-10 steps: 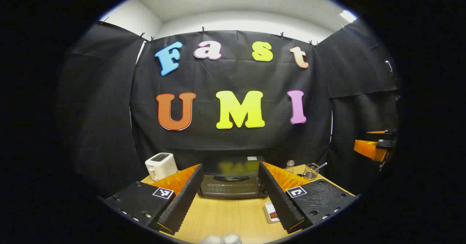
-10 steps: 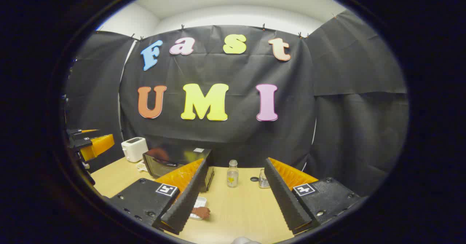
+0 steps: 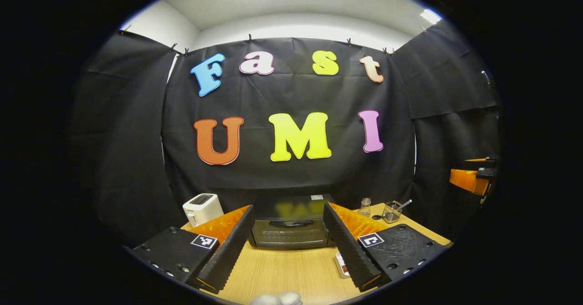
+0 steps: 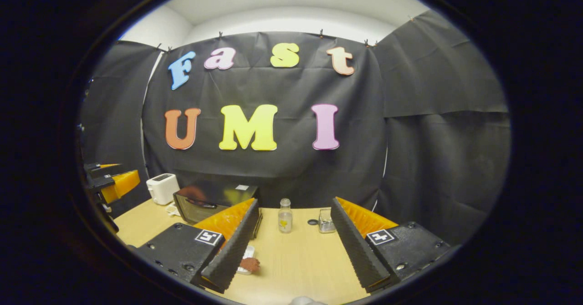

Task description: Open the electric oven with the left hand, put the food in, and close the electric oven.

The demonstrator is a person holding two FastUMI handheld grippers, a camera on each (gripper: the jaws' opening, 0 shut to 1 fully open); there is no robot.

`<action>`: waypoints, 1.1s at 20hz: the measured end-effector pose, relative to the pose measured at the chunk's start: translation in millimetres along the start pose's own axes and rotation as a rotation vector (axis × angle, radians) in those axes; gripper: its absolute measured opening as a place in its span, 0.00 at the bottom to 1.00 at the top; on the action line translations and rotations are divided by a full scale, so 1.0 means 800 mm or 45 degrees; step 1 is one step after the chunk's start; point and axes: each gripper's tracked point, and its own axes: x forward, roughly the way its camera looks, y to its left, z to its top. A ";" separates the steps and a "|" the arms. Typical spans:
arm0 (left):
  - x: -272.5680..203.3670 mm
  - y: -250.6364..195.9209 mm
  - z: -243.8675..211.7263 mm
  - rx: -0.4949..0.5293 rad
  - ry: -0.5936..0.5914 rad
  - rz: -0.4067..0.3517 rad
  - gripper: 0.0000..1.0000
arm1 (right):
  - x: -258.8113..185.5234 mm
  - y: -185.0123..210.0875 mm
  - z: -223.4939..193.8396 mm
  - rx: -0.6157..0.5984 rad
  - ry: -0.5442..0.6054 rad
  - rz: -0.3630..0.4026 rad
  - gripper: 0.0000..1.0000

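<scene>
- Left gripper [image 3: 288,236] hangs spread wide, grasping nothing, and the electric oven [image 3: 290,226] sits dead ahead between its fingers, door shut.
- Opening step not yet begun, I'd say; next it must reach forward for the door's top handle [image 3: 288,223].
- Right gripper [image 4: 294,241] gapes empty too, the food [image 4: 249,264] on a small white tray just off its left finger.

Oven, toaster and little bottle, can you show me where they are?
Oven [image 3: 290,233]: left gripper view, on its shut glass door.
Toaster [image 3: 202,208]: left gripper view, on its front side.
Bottle [image 4: 285,218]: right gripper view, on its clear body below the cap.
</scene>
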 end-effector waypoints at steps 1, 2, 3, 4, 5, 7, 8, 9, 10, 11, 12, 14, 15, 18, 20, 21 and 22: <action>0.001 0.001 0.001 0.003 -0.005 0.000 0.96 | 0.000 -0.002 0.000 0.000 0.003 -0.003 1.00; 0.004 0.000 0.000 0.009 -0.008 -0.001 0.96 | 0.001 -0.001 -0.003 0.001 0.008 -0.003 0.96; 0.006 0.000 -0.001 0.017 -0.011 -0.001 0.96 | 0.002 -0.002 -0.004 0.003 0.017 -0.005 1.00; 0.009 -0.001 -0.002 0.023 -0.011 -0.003 0.96 | 0.003 -0.004 -0.006 0.006 0.025 -0.007 1.00; 0.012 -0.002 -0.005 0.024 -0.013 -0.006 0.96 | 0.003 -0.005 -0.006 0.010 0.030 -0.008 0.97; 0.023 -0.008 -0.014 0.017 -0.007 -0.025 0.96 | 0.000 -0.008 -0.009 0.015 0.045 -0.015 0.96; 0.031 -0.011 -0.019 0.012 0.001 -0.032 0.96 | -0.002 -0.008 -0.009 0.023 0.050 -0.011 0.96; 0.039 -0.013 -0.024 0.013 0.007 -0.033 0.96 | -0.003 -0.008 -0.009 0.027 0.058 -0.010 1.00; 0.050 -0.016 -0.029 0.016 0.010 -0.034 0.96 | -0.002 -0.011 -0.013 0.027 0.069 -0.014 1.00; 0.064 -0.018 -0.037 0.016 0.013 -0.032 0.96 | -0.003 -0.013 -0.015 0.027 0.084 -0.018 1.00; 0.079 -0.021 -0.049 0.011 0.037 -0.031 0.96 | -0.003 -0.016 -0.017 0.028 0.099 -0.024 0.96; 0.110 -0.028 -0.071 -0.012 0.070 -0.037 0.96 | -0.006 -0.024 -0.019 0.026 0.114 -0.043 1.00; 0.125 -0.029 -0.080 -0.013 0.089 -0.032 0.96 | -0.008 -0.029 -0.019 0.021 0.116 -0.053 0.96; 0.172 -0.027 -0.112 -0.012 0.150 -0.016 0.96 | -0.012 -0.041 -0.022 0.003 0.140 -0.091 0.96; 0.205 -0.024 -0.136 -0.018 0.198 -0.015 0.96 | -0.015 -0.050 -0.022 0.001 0.151 -0.120 0.96; 0.216 -0.023 -0.145 -0.012 0.218 -0.016 0.96 | -0.017 -0.054 -0.023 0.005 0.160 -0.131 0.96; 0.229 -0.021 -0.154 0.001 0.234 -0.015 0.96 | -0.017 -0.057 -0.025 0.011 0.169 -0.141 0.96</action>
